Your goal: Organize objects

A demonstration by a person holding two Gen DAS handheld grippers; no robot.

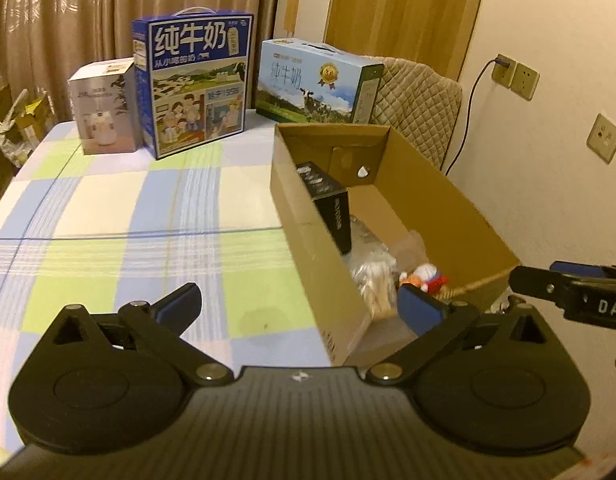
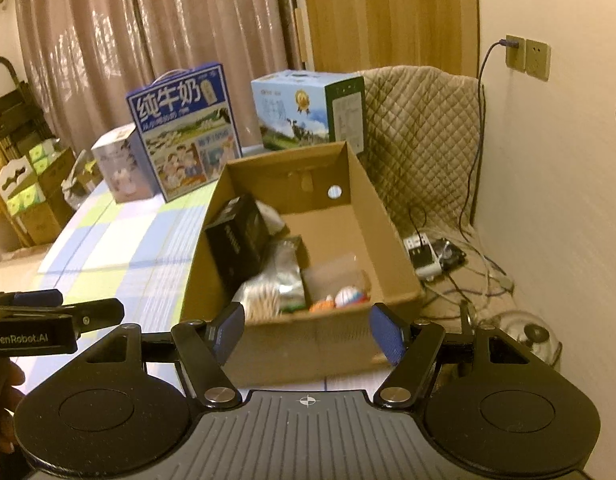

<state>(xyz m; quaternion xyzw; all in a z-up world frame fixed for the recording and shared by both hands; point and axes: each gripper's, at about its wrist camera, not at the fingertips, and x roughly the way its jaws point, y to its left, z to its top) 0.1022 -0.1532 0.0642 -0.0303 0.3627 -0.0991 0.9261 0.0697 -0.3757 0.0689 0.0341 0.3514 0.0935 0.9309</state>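
cardboard is what both claws face: an open brown box (image 1: 391, 216) sits on the checked tablecloth (image 1: 128, 216), ahead and to the right of the left gripper (image 1: 300, 304) and straight ahead of the right gripper (image 2: 306, 330). the left claw is spread as wide as it goes, nothing between its blue pads; one pad hangs over the cloth, the other over the box's near corner. the right claw is partly spread, also empty, its pads framing the box's near wall.

inside the box, a black carton (image 1: 327, 200) leans against the wall on the left, a crinkled clear bag (image 1: 371, 276) lies just nearer than it, and a small red-and-white toy (image 1: 427, 276) rests beside the bag, closest to the claws.

from the left wrist i see the other claw's arm poking in at the right edge, and the cloth stretching wide to the left. the right wrist shows what that view hides: a power strip (image 2: 421, 254) and tangled cables on the padded seat right of the box, and stacked cartons by the curtain far left. it also catches the left claw at its left edge.

beyond the box stand a dark blue milk carton (image 1: 196, 80), a light blue milk carton (image 1: 315, 82) and a small white box (image 1: 104, 108).
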